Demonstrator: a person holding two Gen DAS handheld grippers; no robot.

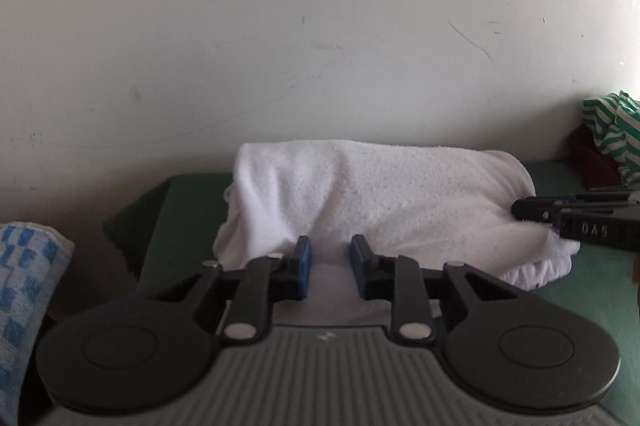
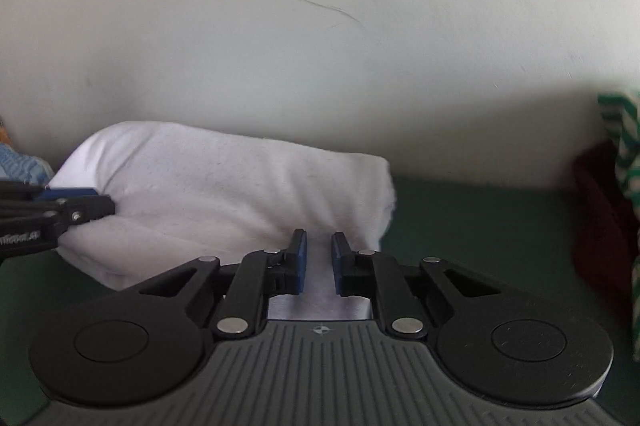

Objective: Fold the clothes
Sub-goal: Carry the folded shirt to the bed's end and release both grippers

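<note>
A folded white towel [image 1: 380, 194] lies in a thick roll on a dark green surface [image 1: 188, 210], against a white wall. My left gripper [image 1: 330, 246] sits at the towel's near edge towards its left end, and white cloth fills the narrow gap between its blue pads. My right gripper [image 2: 319, 238] holds the same towel [image 2: 220, 178] near its right end, its pads close together on a strip of cloth. Each gripper shows in the other's view: the right one [image 1: 520, 210] at the towel's right end, the left one [image 2: 108, 206] at its left.
A blue and white checked cloth [image 1: 24, 286] lies at the left edge. At the far right a green and white striped garment [image 1: 616, 130] rests on a dark red cloth [image 1: 592, 162]. Bare green surface [image 2: 480, 226] lies right of the towel.
</note>
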